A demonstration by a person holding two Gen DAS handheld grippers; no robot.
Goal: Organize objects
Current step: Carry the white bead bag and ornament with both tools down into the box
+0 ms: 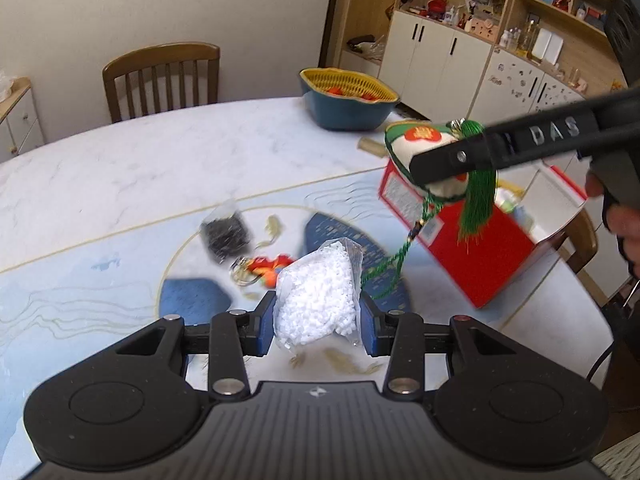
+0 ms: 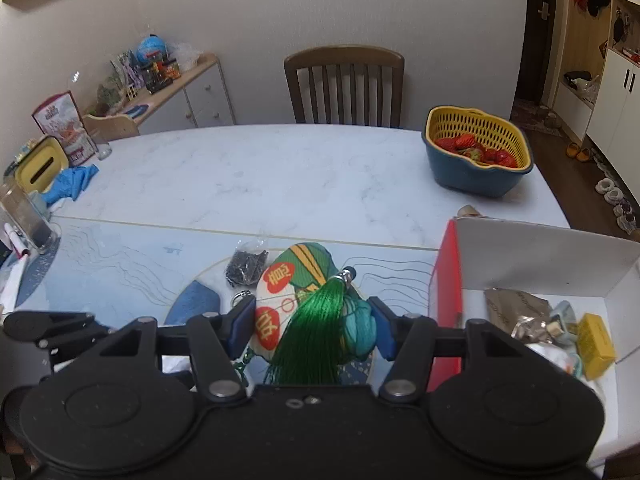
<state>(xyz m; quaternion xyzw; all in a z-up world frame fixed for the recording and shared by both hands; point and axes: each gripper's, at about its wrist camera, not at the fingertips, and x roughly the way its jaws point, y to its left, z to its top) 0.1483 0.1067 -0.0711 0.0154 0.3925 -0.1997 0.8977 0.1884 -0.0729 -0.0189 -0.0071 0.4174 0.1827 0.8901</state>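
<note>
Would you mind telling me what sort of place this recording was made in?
Most likely a home dining room: a white marble-look dining table with a wooden slat-back chair, a yellow-and-blue colander basket of strawberries, and white-doored wooden wall cabinets crowded with household knick-knacks.

The bag of beads [image 1: 316, 292] hangs over the middle of the table [image 1: 160, 168], between the left gripper's [image 1: 318, 320] pads. At about ten o'clock from it, a small bag [image 1: 227, 232] lies on the mat [image 1: 80, 280]. At two o'clock, the pouch [image 1: 424, 148] hangs above the open box [image 1: 480, 240] in the right gripper [image 2: 316, 326]. At twelve o'clock, far back, the basket [image 1: 348, 100] sits on the table, with a chair [image 1: 160, 76] at eleven.
</note>
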